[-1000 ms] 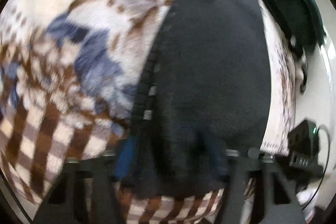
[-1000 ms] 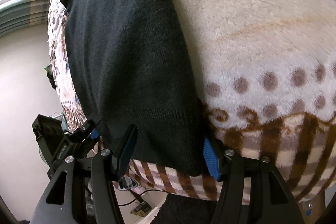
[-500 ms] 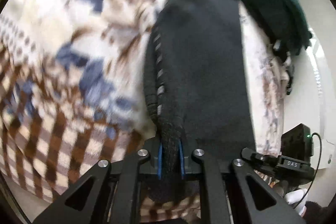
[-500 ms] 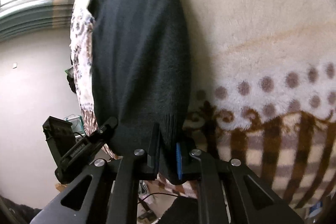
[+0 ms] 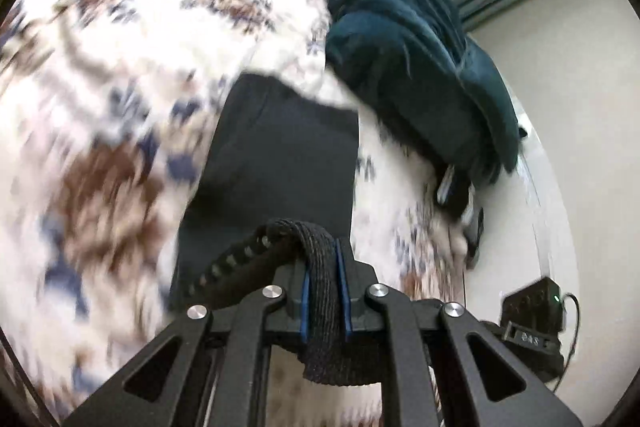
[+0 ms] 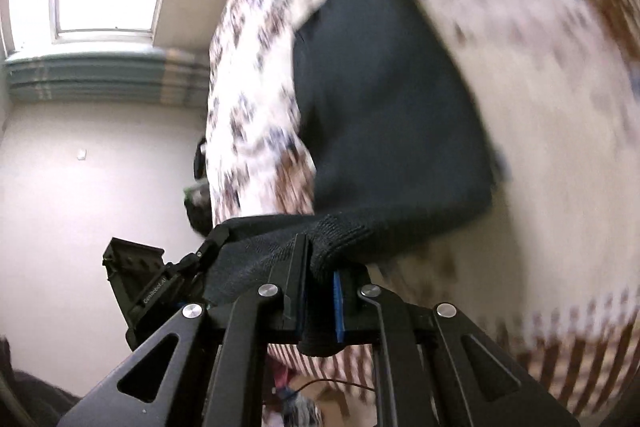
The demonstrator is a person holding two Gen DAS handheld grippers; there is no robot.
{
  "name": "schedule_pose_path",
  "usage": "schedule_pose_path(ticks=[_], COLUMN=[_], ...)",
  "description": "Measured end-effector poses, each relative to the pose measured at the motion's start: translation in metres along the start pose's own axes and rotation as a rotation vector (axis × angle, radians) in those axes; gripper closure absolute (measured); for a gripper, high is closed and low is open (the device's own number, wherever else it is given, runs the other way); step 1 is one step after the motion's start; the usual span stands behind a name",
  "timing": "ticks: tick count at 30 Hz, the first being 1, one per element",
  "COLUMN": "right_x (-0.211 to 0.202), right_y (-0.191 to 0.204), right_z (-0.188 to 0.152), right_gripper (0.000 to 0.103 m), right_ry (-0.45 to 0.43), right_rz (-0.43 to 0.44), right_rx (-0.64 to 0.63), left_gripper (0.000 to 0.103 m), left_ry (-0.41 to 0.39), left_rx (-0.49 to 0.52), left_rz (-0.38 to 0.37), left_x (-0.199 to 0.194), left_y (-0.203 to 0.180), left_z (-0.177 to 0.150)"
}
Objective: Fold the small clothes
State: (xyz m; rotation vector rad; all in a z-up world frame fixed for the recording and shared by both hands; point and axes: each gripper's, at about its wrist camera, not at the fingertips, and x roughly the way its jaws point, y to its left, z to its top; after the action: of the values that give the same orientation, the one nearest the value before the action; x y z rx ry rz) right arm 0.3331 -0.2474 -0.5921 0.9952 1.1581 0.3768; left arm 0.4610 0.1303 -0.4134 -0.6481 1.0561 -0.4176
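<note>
While most of the black knit garment (image 5: 280, 163) lies flat on the patterned fleece blanket (image 5: 120, 67) through the middle of both frames, its near hem is lifted off the surface and pinched at two corners. The left gripper (image 5: 323, 291) is clamped on the ribbed hem at bottom centre of its view, and the right gripper (image 6: 318, 291) is clenched on the other corner at bottom centre of its own view, so the edge hangs between them like a little bridge. Holding both corners makes sense: it keeps the hem straight, so the near half can go over the far half in one even fold. Everything's motion-blurred, so I can't really say if it's a sweater or something else. Beyond it, a dark teal bundle (image 5: 420, 79) sits in the upper right of the left view, just past the garment's far end, probably another piece waiting its turn.
</note>
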Motion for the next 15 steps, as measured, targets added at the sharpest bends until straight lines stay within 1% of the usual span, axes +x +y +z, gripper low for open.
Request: schedule_pose_path(ticks=[1,2,4,5,6,8,9,12,13,15], right_x=[0.002,0.006,0.007,0.011,0.016,0.035,0.045,0.075,0.084,0.110], right_y=[0.010,0.022,0.036,0.041,0.046,0.059,0.062,0.063,0.061,0.052], right_z=[0.017,0.036,0.074,0.093,0.111,0.153,0.175,0.241,0.258,0.299], right_gripper=[0.092,0.092,0.092,0.092,0.092,0.092,0.092,0.092,0.092,0.092], right_ry=[-0.023,-0.050,-0.100,-0.124,-0.142,-0.181,-0.198,-0.212,-0.208,-0.193], right_rz=[0.000,-0.014,-0.036,-0.047,-0.050,-0.075,-0.090,-0.119,-0.125,-0.136], right_rx=[-0.008,-0.020,-0.048,-0.055,-0.057,-0.070,-0.077,-0.068,-0.062,-0.024], left_gripper=[0.094,0.094,0.094,0.094,0.094,0.094,0.094,0.094,0.093,0.093], left_ry=[0.001,-0.003,0.013,0.013,0.021,0.031,0.035,0.050,0.063,0.084], left_rx=[0.001,0.001,0.001,0.000,0.001,-0.007,-0.019,-0.056,-0.069,-0.086], left_rz=[-0.014,-0.009,-0.018,-0.001,-0.005,0.025,0.022,0.064,0.088,0.104], left_x=[0.012,0.025,0.055,0.072,0.088,0.122,0.133,0.175,0.191,0.213], left_y=[-0.001,-0.002,-0.001,0.000,0.001,0.006,0.009,0.026,0.034,0.045], left_z=[0.018,0.039,0.072,0.091,0.109,0.139,0.146,0.177,0.185,0.194])
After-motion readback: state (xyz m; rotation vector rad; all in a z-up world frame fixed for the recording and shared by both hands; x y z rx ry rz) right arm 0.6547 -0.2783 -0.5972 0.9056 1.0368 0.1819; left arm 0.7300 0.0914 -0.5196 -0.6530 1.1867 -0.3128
